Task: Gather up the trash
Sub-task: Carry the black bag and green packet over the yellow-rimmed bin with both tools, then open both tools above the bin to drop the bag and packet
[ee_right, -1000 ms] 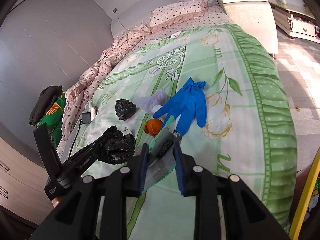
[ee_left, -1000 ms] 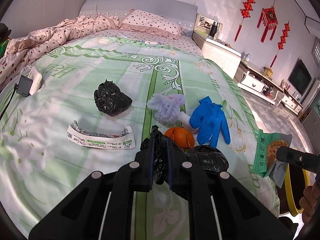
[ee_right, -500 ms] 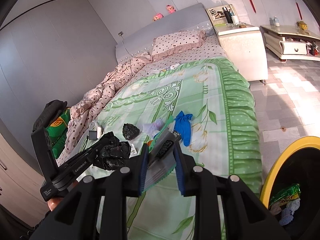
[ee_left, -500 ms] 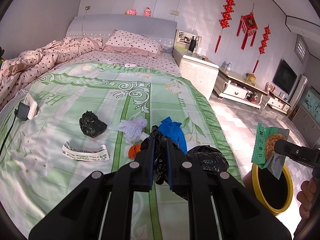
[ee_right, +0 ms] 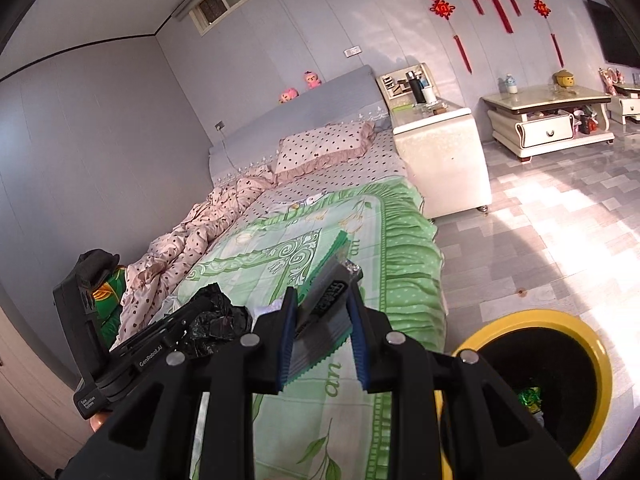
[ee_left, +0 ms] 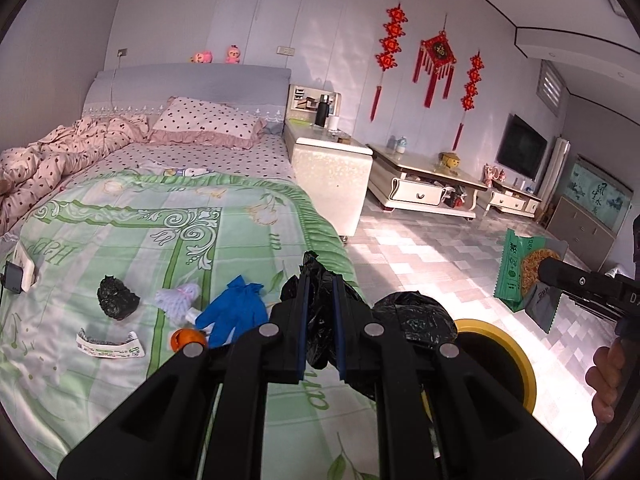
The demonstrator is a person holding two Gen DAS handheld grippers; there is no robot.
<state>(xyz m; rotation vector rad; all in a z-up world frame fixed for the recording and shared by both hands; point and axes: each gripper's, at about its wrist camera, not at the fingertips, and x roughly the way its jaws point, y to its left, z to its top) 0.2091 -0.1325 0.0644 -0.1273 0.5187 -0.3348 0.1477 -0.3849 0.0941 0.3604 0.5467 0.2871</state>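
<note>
Both grippers carry trash off the bed toward the bin. The left gripper (ee_left: 320,316) is clamped on a crumpled black plastic bag (ee_left: 412,316), thin film pinched between the blue pads with the bulk hanging at 3 o'clock of the fingers. The right gripper (ee_right: 322,336) is clamped on a flat green snack wrapper (ee_right: 324,304), seen edge-on between its pads; in the left wrist view the same wrapper (ee_left: 524,272) hangs at 3 o'clock, above the floor. The yellow-rimmed bin (ee_right: 600,364) stands on the tiles just beside the foot of the bed (ee_left: 120,216), at 4 o'clock in both views, with some trash already inside.

Step in hand, as judged: transport to the bin. To do it well, bring each load fully over the dark opening, inside the yellow rim, before parting the jaws; release low, since both pieces are light and may drift. Drop one at a time so the grippers do not collide.

Left on the bed: a second black wad (ee_left: 116,300), a white bundle (ee_left: 178,298), a blue glove (ee_left: 236,312), an orange peel (ee_left: 186,338) and a printed wrapper (ee_left: 108,346).
</note>
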